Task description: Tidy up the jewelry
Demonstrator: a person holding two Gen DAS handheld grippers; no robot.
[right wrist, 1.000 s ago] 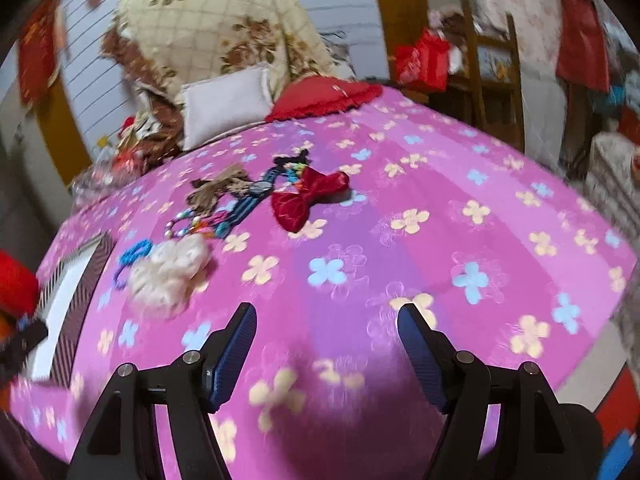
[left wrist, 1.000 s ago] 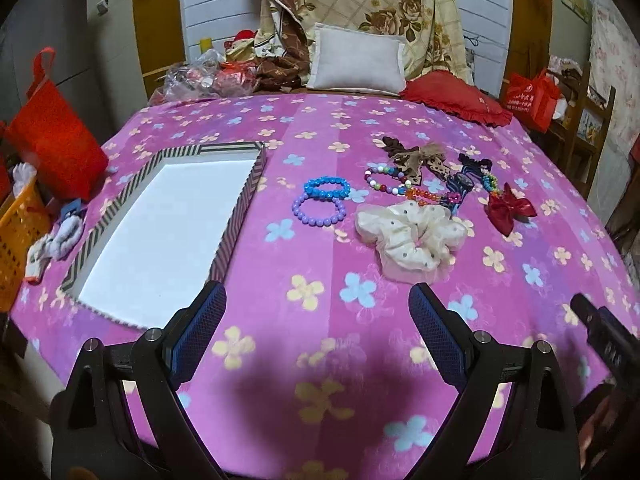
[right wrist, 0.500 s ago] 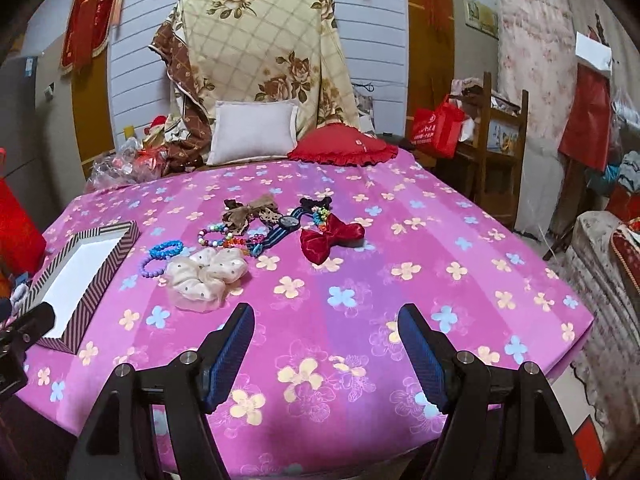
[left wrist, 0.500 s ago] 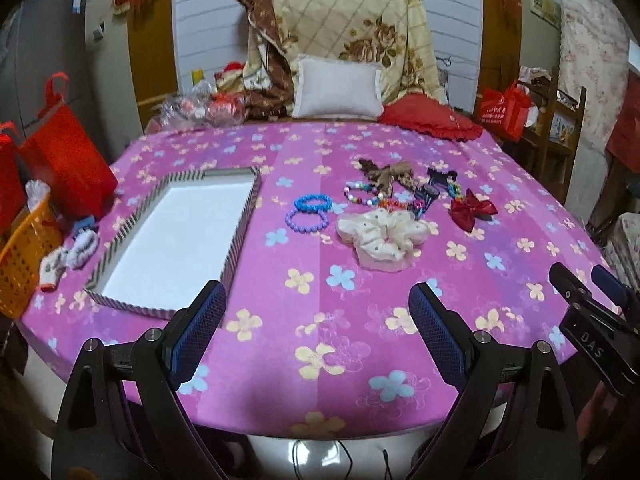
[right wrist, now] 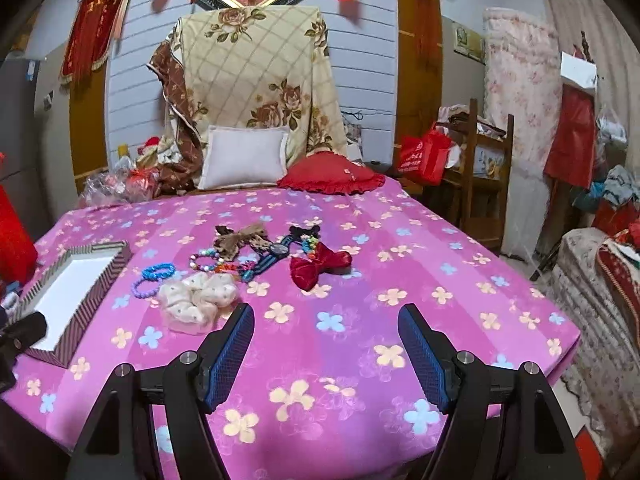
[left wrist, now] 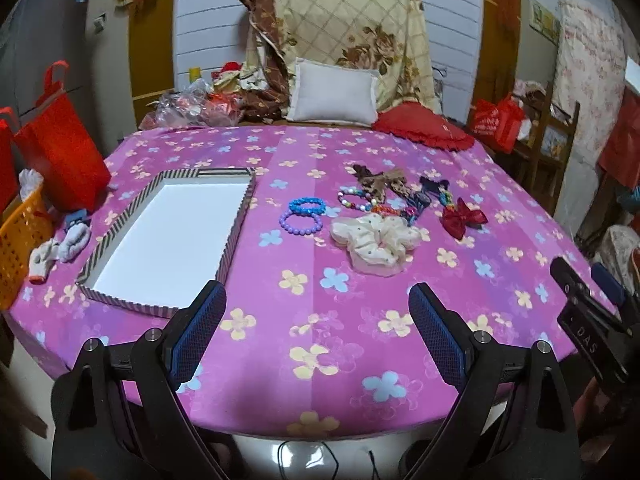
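Pink floral tablecloth [left wrist: 304, 320] covers table; striped tray [left wrist: 236, 224] w/ white floor lies on it, nothing inside; jewelry sits well right of tray: cream scrunchie [left wrist: 376, 240], red bow [left wrist: 460, 220], purple bracelet [left wrist: 301, 224] nearest tray, touching blue bracelet [left wrist: 307, 205]; left gripper [left wrist: 318, 326] & right gripper [right wrist: 326, 350] jaws wide apart, holding nothing, nearer than tray.

The striped shallow box [right wrist: 82, 280] had its near left corner covered by the left tongs [right wrist: 20, 332], which were themselves cut off at the frame edge. The orange plastic basket [left wrist: 18, 240] ran off the left side too. That tangle of multicoloured beaded bracelets [left wrist: 374, 204] was too small and jumbled to separate into pieces.
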